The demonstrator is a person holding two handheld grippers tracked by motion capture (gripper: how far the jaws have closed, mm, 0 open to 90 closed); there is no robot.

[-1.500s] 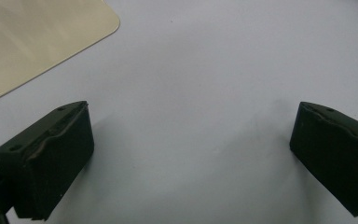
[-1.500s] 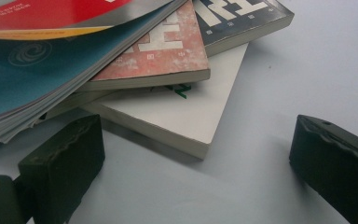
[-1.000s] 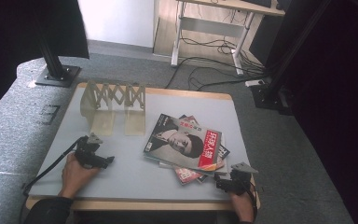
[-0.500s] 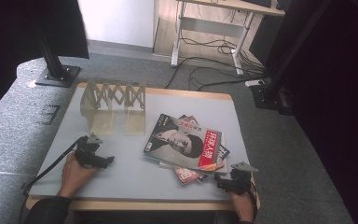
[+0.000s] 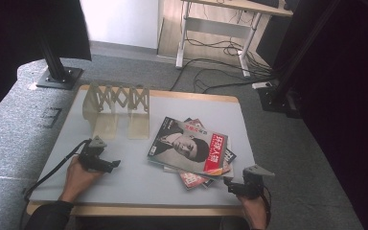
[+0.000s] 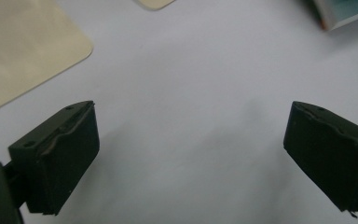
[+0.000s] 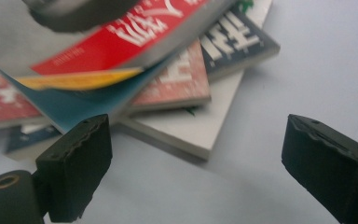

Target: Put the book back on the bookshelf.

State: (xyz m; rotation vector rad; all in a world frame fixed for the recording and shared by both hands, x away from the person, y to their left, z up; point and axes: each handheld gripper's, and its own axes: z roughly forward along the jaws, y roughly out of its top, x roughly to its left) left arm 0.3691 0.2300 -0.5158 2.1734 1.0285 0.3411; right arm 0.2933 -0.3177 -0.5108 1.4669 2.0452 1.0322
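A fanned stack of magazines point(image 5: 191, 149) lies right of the table's middle, and the top cover bears a portrait and a red strip. My right gripper point(image 5: 226, 181) sits just off the stack's near right corner, pointing at it. In the right gripper view the stack point(image 7: 168, 88) lies just ahead of the right gripper point(image 7: 196, 168). Its jaws have just been closing a little but still stand wide, with bare table between them. My left gripper point(image 5: 117, 164) rests at the near left, open. The left gripper point(image 6: 191, 154) frames bare tabletop in its own view.
A beige accordion-style rack point(image 5: 117, 98) stands at the back left of the grey table point(image 5: 139, 187), its flat base plates point(image 6: 23, 51) reaching toward the left gripper. A black stand point(image 5: 57, 76) and desk legs with cables point(image 5: 211, 72) are on the carpet beyond.
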